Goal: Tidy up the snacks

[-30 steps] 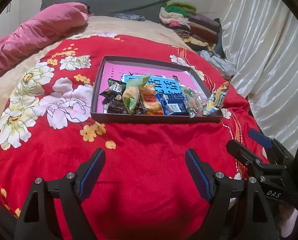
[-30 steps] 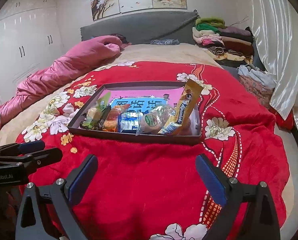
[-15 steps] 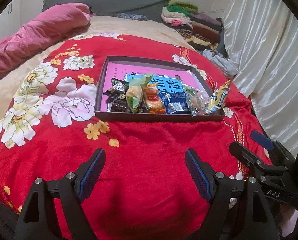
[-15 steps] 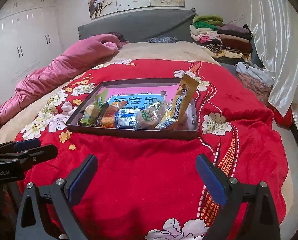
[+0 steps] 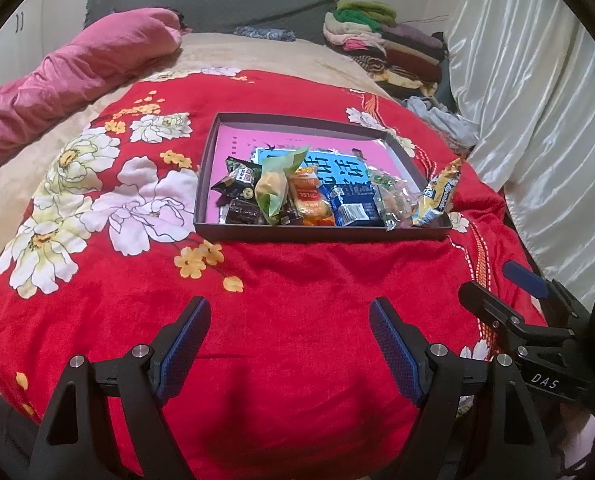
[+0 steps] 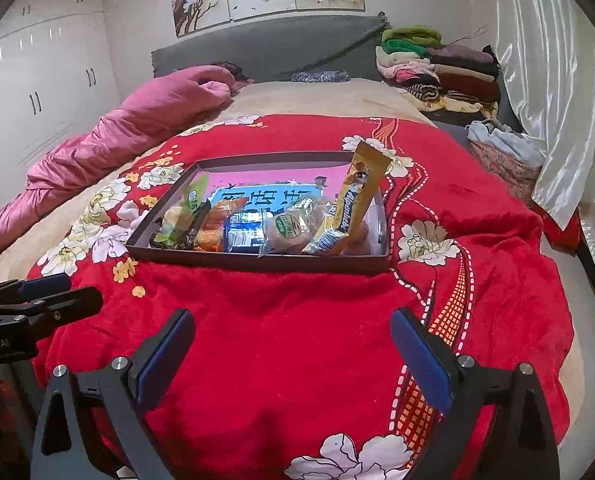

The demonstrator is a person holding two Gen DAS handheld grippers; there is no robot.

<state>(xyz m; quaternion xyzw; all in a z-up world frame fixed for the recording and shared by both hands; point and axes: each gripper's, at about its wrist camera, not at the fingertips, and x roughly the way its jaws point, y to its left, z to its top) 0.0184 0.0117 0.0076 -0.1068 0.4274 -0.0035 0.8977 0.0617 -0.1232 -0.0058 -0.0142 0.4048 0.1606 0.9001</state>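
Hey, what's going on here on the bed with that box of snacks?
A person holds a hand-held gripper in each hand over a red floral blanket. Both the left hand-held gripper and the right hand-held gripper are open and hold nothing. Ahead of them sits a shallow dark box with wrapped snacks bunched along its near side, and a yellow packet leans against its right corner. No snack is being touched yet.
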